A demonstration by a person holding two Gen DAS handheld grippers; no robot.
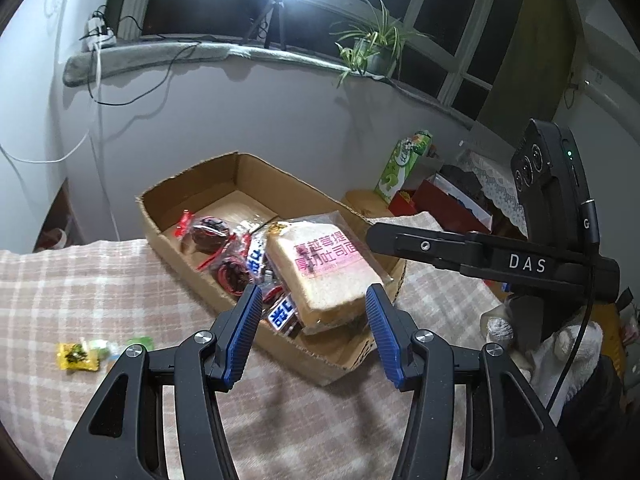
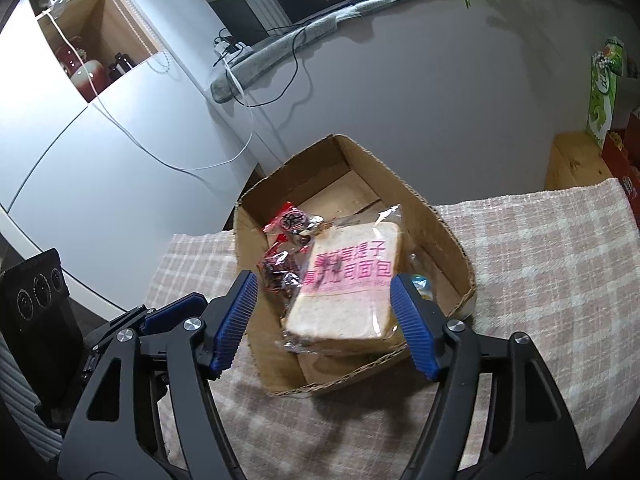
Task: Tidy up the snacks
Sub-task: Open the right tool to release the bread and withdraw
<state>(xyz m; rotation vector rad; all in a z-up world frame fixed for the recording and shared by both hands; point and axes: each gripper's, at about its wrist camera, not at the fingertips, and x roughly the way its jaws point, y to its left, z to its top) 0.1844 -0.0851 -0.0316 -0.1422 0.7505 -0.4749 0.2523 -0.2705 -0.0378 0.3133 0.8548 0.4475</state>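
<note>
An open cardboard box [image 1: 192,188] [image 2: 444,220] sits on a pink checked cloth. Inside lie a wrapped slice of toast bread with pink print [image 1: 324,268] [image 2: 352,284], red-wrapped dark snacks [image 1: 212,236] [image 2: 284,264] and blue-and-white packets [image 1: 280,316]. My left gripper [image 1: 312,328] is open and empty, just in front of the box. My right gripper [image 2: 324,320] is open and empty above the box's near end, its fingers either side of the bread. A yellow snack packet [image 1: 78,356] and a green one [image 1: 140,344] lie on the cloth left of the box.
The right gripper's body [image 1: 500,260] reaches in at the right of the left wrist view. A green carton [image 1: 404,164] [image 2: 604,92], red boxes [image 1: 448,200] and a wooden stool [image 2: 572,160] stand beyond the cloth. Behind is a wall with a windowsill, cables and a plant [image 1: 372,48].
</note>
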